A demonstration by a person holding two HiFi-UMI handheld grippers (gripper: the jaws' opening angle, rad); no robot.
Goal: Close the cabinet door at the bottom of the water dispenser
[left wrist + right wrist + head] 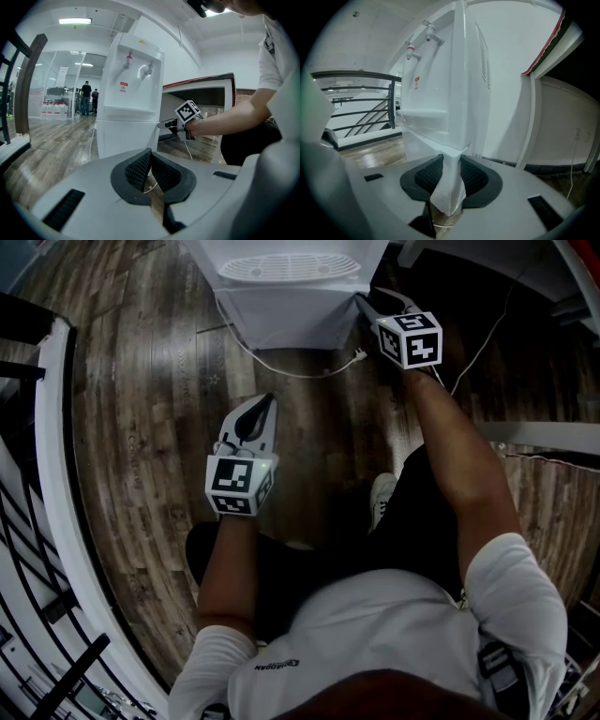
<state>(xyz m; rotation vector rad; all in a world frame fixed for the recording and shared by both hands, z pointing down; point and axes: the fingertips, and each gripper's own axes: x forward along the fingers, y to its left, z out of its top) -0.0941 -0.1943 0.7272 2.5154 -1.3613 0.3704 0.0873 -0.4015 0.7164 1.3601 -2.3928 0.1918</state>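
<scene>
The white water dispenser (291, 263) stands at the top of the head view; its bottom cabinet door (291, 320) faces me. My right gripper (361, 298) sits at the door's right edge. In the right gripper view the right gripper (451, 161) is shut on that white door edge (449, 183), which runs up between the pads. From the left gripper view the door (124, 138) looks nearly flush, with the right gripper (161, 124) at its side. My left gripper (267, 401) hangs over the wood floor, well short of the dispenser; the left gripper (150, 152) is shut and holds nothing.
A white cable (281, 367) with a plug (359, 355) lies on the floor before the dispenser. A black and white railing (56, 474) runs along the left. A white counter (201, 89) stands right of the dispenser. Two people (86, 96) stand far off.
</scene>
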